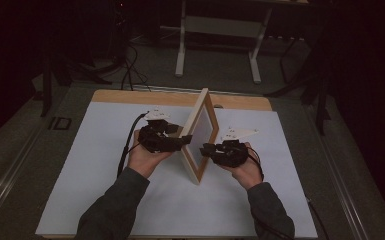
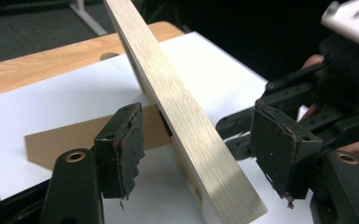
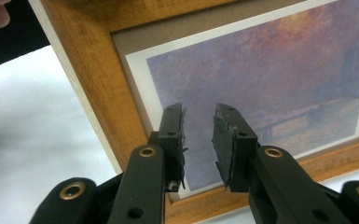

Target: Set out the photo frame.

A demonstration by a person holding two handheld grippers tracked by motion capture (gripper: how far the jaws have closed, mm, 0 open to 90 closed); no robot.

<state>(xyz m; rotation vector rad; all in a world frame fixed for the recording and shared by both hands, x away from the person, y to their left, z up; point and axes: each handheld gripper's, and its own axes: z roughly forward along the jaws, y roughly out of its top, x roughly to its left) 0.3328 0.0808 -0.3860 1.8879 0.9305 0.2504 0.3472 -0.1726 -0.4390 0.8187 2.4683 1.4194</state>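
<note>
Frame [image 1: 200, 134] of wood holding painted print [image 3: 270, 88], upright between left hand-held gripper [image 1: 182, 142] and right hand-held gripper [image 1: 206, 149], both spread apart

left gripper [image 1: 182, 142]: jaws wide apart | right gripper [image 1: 205, 150]: jaws partly apart, gripping nothing

One wooden picture frame [image 1: 198, 134], two hand-held grippers: left [image 1: 186, 141], right [image 1: 203, 149], one white mat [image 1: 95, 165].

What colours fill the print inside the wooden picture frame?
Hazy purple and orange print, best in the right gripper view.
</note>
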